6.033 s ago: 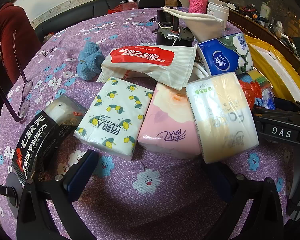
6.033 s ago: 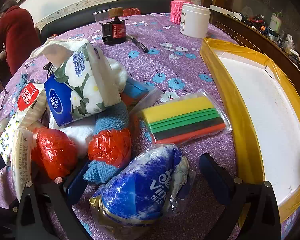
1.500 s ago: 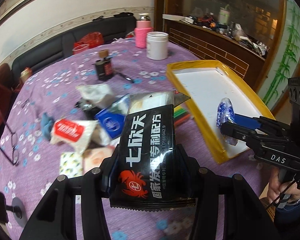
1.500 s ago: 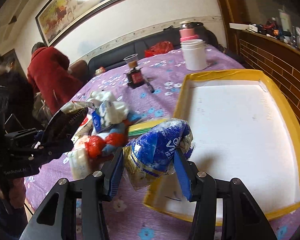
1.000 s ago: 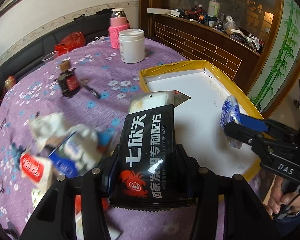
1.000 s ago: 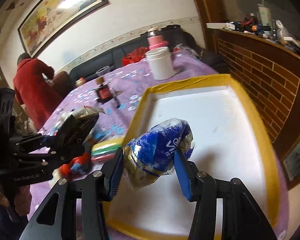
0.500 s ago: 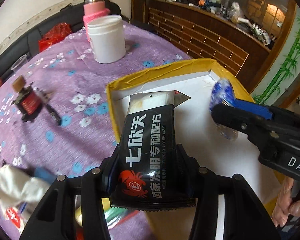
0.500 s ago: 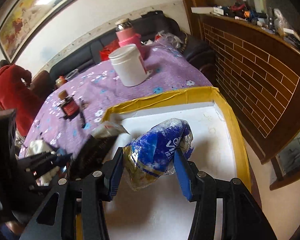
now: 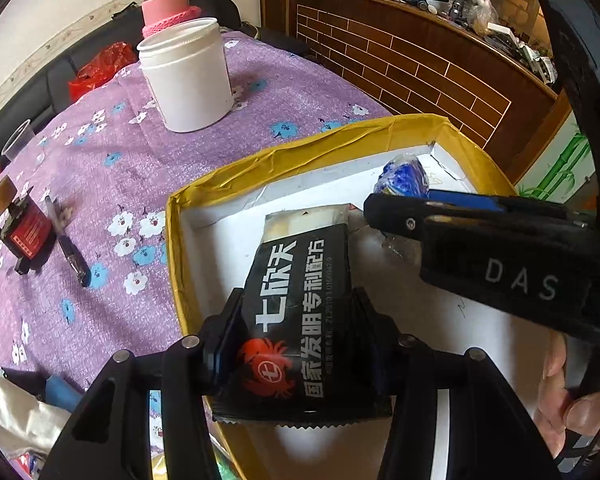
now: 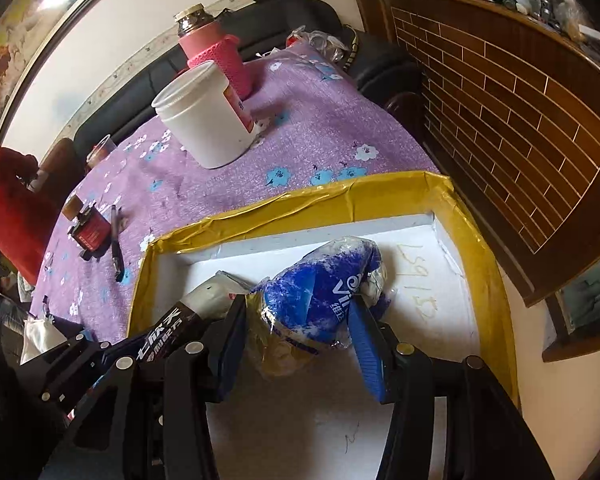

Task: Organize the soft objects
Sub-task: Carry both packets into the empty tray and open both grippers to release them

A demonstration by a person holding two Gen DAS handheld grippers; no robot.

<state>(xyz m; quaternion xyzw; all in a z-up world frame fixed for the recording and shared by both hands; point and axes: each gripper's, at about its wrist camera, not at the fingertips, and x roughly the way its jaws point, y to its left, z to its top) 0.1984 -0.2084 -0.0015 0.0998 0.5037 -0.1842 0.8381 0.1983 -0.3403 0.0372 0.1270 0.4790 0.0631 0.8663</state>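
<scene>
My left gripper (image 9: 298,318) is shut on a black packet (image 9: 296,276) with white lettering and a red crab logo. It hangs just above the white floor of a yellow-rimmed tray (image 9: 300,146), near the tray's left wall. My right gripper (image 10: 300,334) is shut on a crumpled blue and white tissue pack (image 10: 324,280), low over the tray's far right part. In the left wrist view the right gripper (image 9: 384,212) reaches in from the right with the blue pack (image 9: 404,172) at its tip. In the right wrist view the left gripper (image 10: 204,332) and its black packet (image 10: 168,334) sit close at lower left.
On the purple flowered tablecloth (image 9: 112,184) behind the tray stand a white jar (image 9: 184,80) and a pink bottle (image 9: 166,8). Further left lie a red-labelled ink bottle (image 9: 24,232) and a pen (image 9: 70,248). A brick-patterned counter (image 9: 420,72) runs along the right. A person in red (image 10: 4,208) sits at far left.
Both grippers have swung from the pile of soft things over to the tray, sunk lower and drawn side by side. Each still holds its pack.
</scene>
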